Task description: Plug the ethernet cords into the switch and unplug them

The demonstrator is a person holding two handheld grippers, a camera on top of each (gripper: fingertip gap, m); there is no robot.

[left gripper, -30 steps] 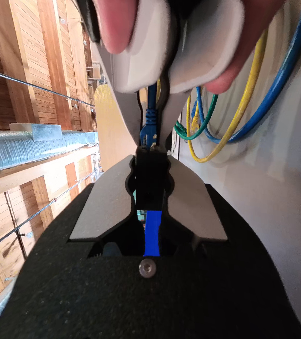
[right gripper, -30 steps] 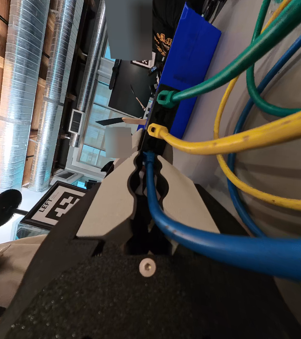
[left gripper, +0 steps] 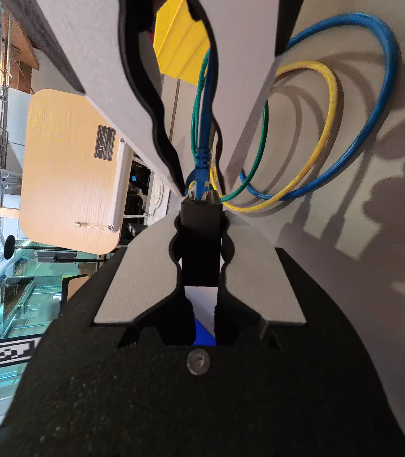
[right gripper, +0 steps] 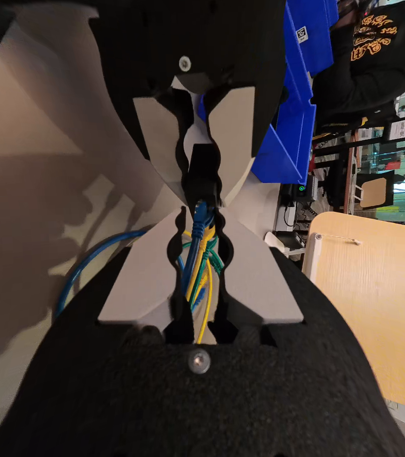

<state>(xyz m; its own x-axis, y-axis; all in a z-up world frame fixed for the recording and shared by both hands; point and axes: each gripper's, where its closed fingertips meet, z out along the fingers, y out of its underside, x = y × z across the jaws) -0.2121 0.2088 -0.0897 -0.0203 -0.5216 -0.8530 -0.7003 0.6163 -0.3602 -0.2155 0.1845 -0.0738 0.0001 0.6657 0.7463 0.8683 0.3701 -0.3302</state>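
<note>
On a pale grey table (left gripper: pixel 344 321), the left gripper (left gripper: pixel 201 217) clamps the black switch (left gripper: pixel 201 237) endwise. Facing it, the right gripper (right gripper: pixel 200 212) stands narrowly parted around the blue cord (right gripper: pixel 197 237) plugged into the switch; yellow and green cords loop beside it.

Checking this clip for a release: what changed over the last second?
The right gripper opened its jaws and let go of the blue cord, which now runs loose between them. It also swung round to face the switch end-on. Unchanged: the left gripper still clamps the switch, and the blue plug is still in its port.
</note>
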